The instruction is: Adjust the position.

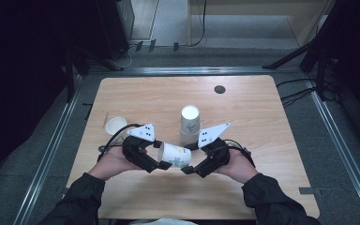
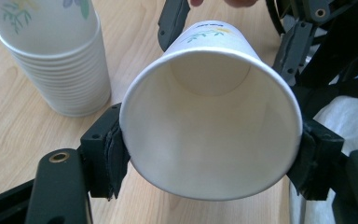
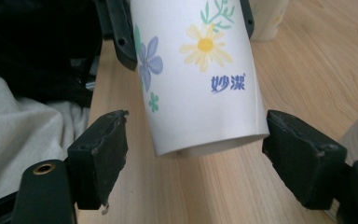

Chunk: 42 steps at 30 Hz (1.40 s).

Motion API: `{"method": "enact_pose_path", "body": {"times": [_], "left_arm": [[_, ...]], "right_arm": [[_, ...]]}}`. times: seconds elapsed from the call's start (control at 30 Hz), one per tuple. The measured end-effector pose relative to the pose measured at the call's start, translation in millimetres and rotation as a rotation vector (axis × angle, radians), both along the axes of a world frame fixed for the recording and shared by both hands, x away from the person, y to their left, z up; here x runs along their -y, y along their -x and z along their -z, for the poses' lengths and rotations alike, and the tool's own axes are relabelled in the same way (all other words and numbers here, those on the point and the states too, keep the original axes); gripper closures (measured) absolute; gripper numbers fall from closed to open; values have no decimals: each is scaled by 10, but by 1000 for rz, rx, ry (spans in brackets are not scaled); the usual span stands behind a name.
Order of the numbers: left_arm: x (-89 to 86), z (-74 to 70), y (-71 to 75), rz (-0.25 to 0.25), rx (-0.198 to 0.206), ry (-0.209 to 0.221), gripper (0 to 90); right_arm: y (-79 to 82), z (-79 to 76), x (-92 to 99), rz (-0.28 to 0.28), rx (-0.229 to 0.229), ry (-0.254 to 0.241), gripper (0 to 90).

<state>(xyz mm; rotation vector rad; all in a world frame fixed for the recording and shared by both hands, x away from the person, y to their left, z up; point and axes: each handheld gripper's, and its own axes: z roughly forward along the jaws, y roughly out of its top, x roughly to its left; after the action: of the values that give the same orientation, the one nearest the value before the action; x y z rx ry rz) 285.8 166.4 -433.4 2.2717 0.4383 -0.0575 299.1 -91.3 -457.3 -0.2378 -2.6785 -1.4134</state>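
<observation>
Here the left gripper (image 2: 209, 154) clamps the paper cup's (image 2: 209, 135) rim; the right gripper (image 3: 196, 154) stands released around its base.

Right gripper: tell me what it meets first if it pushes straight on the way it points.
Probably the base of the flowered paper cup, lying between the open right gripper jaws; the left gripper holds its rim end beyond.

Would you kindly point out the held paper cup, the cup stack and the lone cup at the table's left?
Held cup (image 2: 209, 140): left gripper view, its inner wall.
Cup stack (image 1: 190, 123): high view, upper side wall.
Lone cup (image 1: 116, 124): high view, its open mouth.
</observation>
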Motion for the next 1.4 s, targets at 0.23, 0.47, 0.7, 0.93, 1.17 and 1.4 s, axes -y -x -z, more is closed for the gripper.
{"method": "enact_pose_path", "body": {"times": [0.23, 0.47, 0.7, 0.93, 1.17, 1.4], "left_arm": [[117, 33, -12, 58, 1, -91, 260], [292, 67, 11, 119, 32, -189, 260], [450, 83, 34, 154, 51, -268, 259], [529, 110, 51, 163, 44, -293, 256], [520, 134, 58, 159, 39, -265, 218], [469, 89, 39, 132, 50, -211, 116]], "right_arm": [[39, 76, -7, -13, 19, 54, 226], [90, 184, -60, -26, 43, 108, 232], [119, 224, -87, -31, 43, 133, 241], [138, 260, -134, -47, 46, 161, 316], [153, 245, -135, -61, 47, 177, 338], [135, 201, -81, -47, 61, 159, 335]]}}
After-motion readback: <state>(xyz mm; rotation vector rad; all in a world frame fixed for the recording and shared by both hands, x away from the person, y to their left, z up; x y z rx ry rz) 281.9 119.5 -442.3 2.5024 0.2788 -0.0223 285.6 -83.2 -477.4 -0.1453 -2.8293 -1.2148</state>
